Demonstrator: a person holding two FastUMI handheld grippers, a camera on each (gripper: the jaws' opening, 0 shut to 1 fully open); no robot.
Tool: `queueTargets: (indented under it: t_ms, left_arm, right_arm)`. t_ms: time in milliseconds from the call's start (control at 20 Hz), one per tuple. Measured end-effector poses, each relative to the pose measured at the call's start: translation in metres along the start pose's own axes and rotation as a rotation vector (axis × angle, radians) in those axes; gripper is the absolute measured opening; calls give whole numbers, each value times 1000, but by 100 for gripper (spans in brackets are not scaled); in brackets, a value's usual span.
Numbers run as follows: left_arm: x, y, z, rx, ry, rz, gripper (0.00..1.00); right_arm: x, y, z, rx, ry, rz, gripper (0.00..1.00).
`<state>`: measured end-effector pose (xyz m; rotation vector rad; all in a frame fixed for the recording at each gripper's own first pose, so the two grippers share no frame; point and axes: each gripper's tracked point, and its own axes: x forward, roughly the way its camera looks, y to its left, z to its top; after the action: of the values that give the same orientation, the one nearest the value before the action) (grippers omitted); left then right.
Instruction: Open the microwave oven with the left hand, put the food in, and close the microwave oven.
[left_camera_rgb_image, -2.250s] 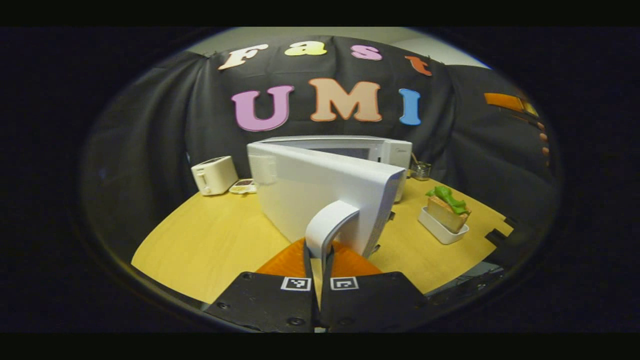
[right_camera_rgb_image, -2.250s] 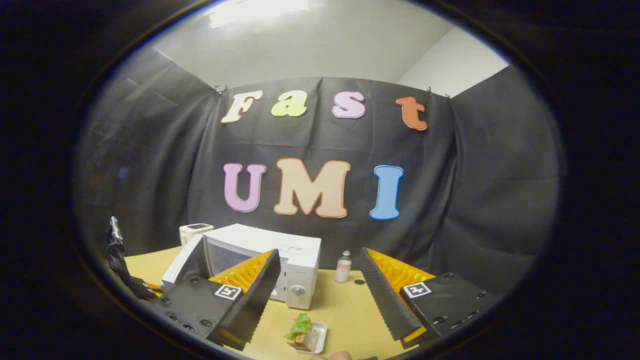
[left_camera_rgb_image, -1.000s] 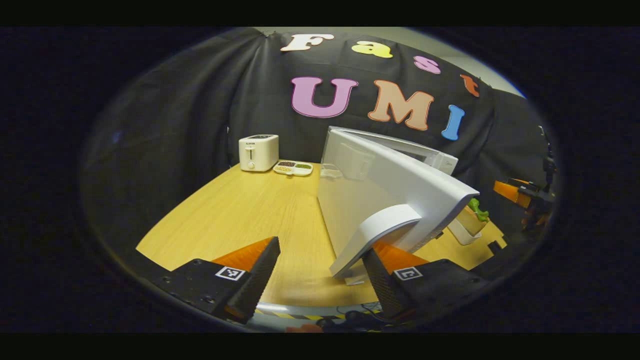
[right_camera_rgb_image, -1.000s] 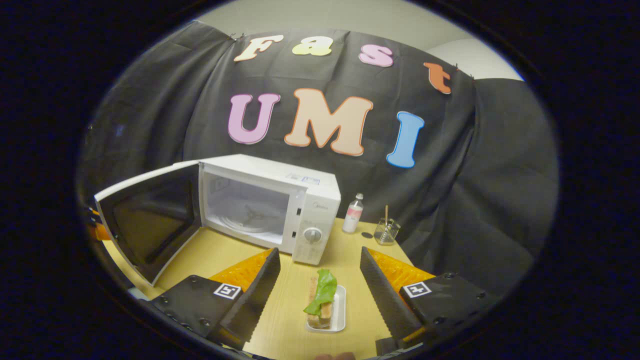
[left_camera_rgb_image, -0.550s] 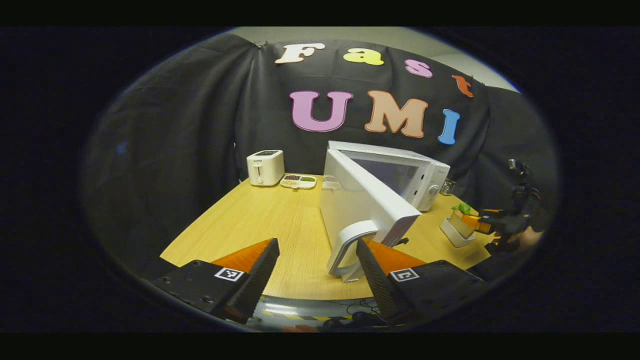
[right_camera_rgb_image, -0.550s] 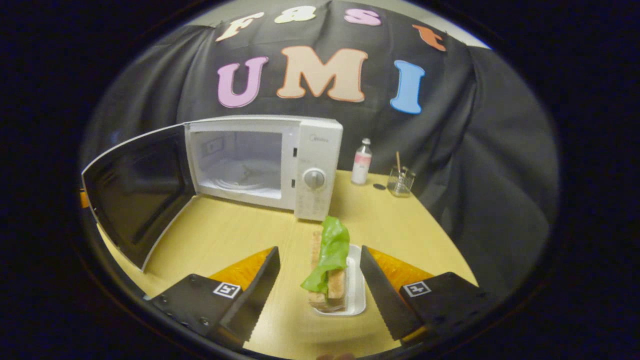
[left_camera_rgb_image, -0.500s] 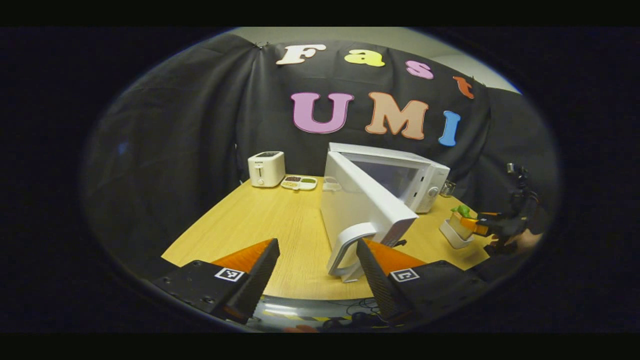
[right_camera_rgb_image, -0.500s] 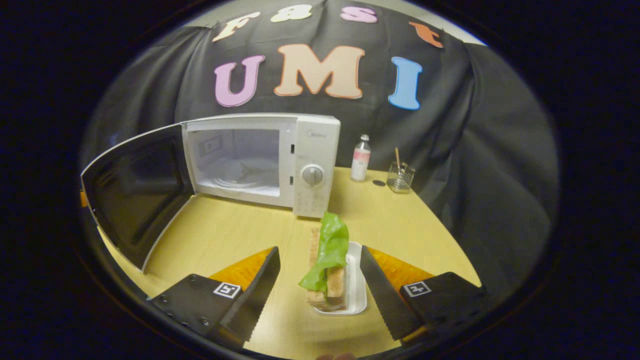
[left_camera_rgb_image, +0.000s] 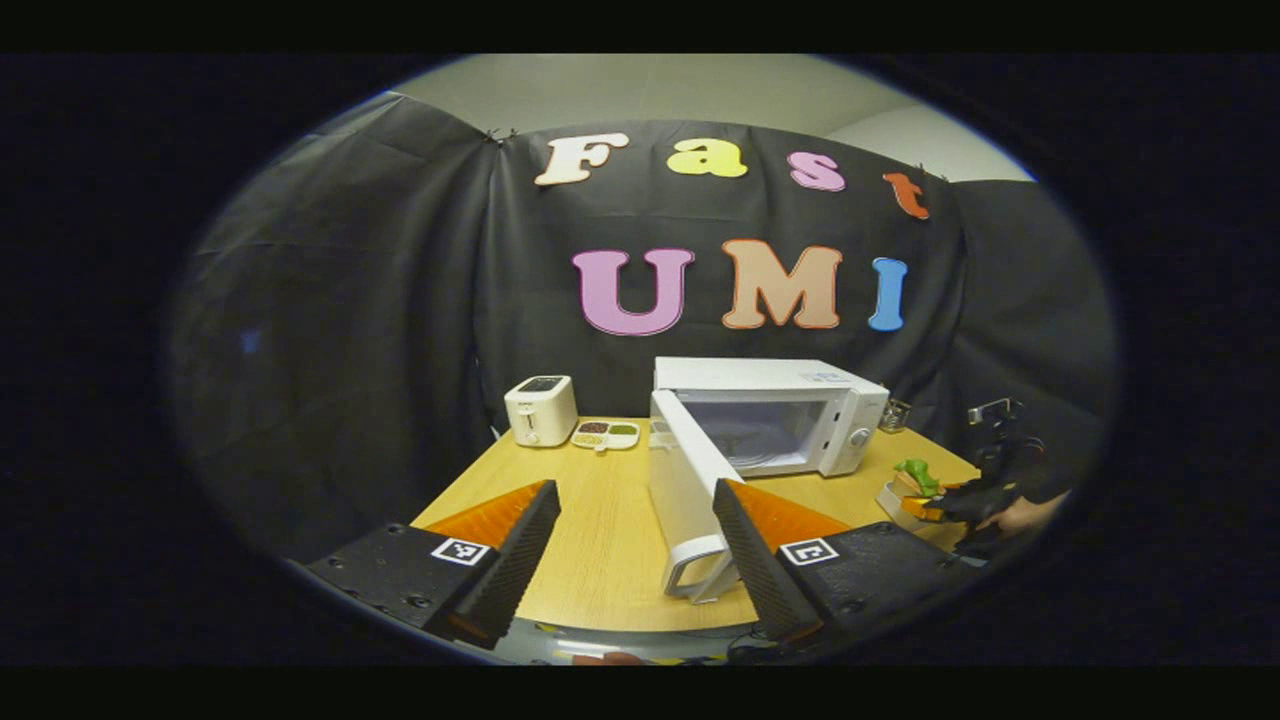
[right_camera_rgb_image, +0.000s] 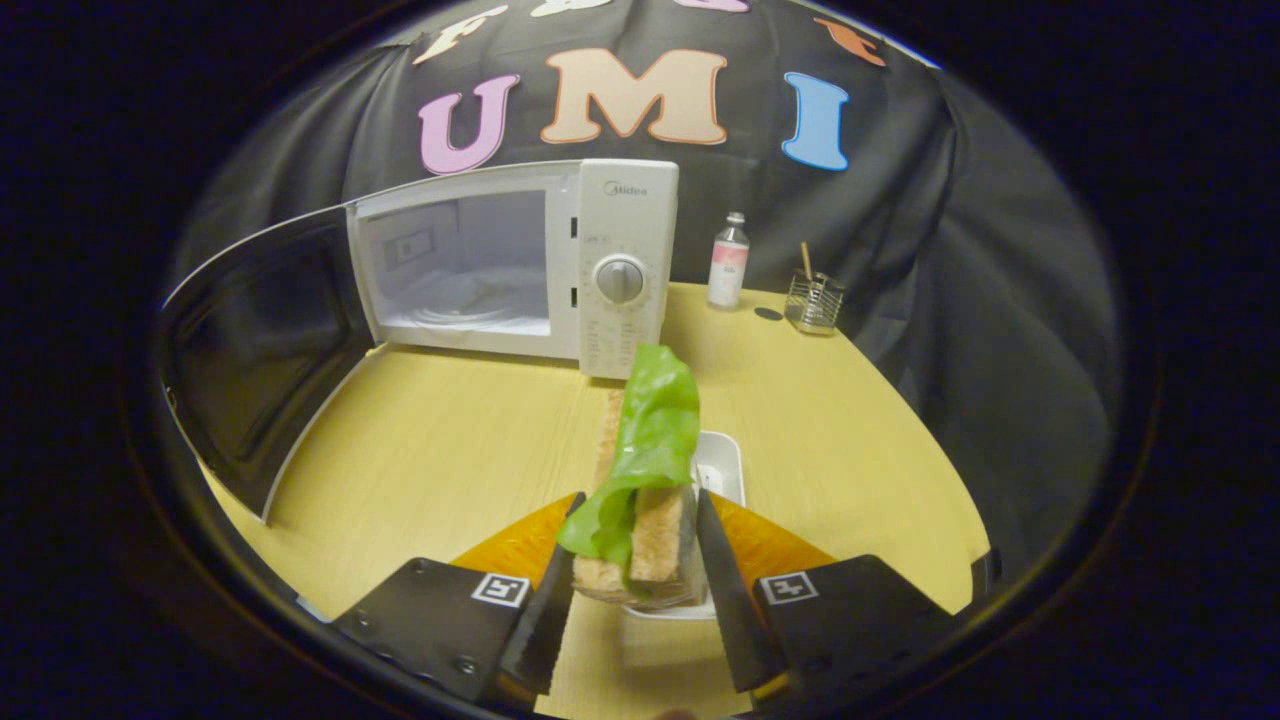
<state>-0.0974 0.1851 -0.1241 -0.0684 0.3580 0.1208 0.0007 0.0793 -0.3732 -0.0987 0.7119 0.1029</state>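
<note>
Looking along your left gripper (left_camera_rgb_image: 632, 560), the microwave (left_camera_rgb_image: 770, 412) stands ahead with its door (left_camera_rgb_image: 690, 480) swung wide toward you, so opening is done; your fingers are spread and hold nothing, the door handle (left_camera_rgb_image: 697, 572) sitting just ahead between them. Off to its right, your right gripper (left_camera_rgb_image: 940, 508) is at the food.

From your right gripper (right_camera_rgb_image: 632, 555), the fingers have closed against both sides of the sandwich (right_camera_rgb_image: 640, 490), a tall bread stack with a green lettuce leaf draped over it, resting in its white tray (right_camera_rgb_image: 718, 470). Loading and closing remain.
</note>
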Motion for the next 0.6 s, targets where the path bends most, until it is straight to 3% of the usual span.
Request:
queueTargets:
  t_ms: [50, 100, 150, 200, 450, 550, 600]
  left_arm:
    - [-1, -4, 2, -5, -4, -3, 86]
    - [0, -8, 5, -9, -11, -6, 90]
    - [0, -12, 7, -9, -15, -11, 86]
    - [1, -15, 10, -7, -21, -11, 89]
    - [6, -11, 25, -8, -65, 43, 87]
    - [8, -7, 29, -17, -74, 72, 90]
    - [6, -7, 37, -33, -103, 79, 92]
  right_arm:
    - [6, 1, -3, 12, 15, -1, 57]
    - [4, -6, -3, 5, 13, -21, 57]
    - [7, -5, -4, 24, 29, 5, 43]
    - [4, -8, -5, 17, 38, 5, 42]
    - [6, -12, 2, 37, 47, -3, 29]
    - [2, -13, 8, 29, 37, 8, 29]
    - [0, -15, 11, 26, 32, 11, 33]
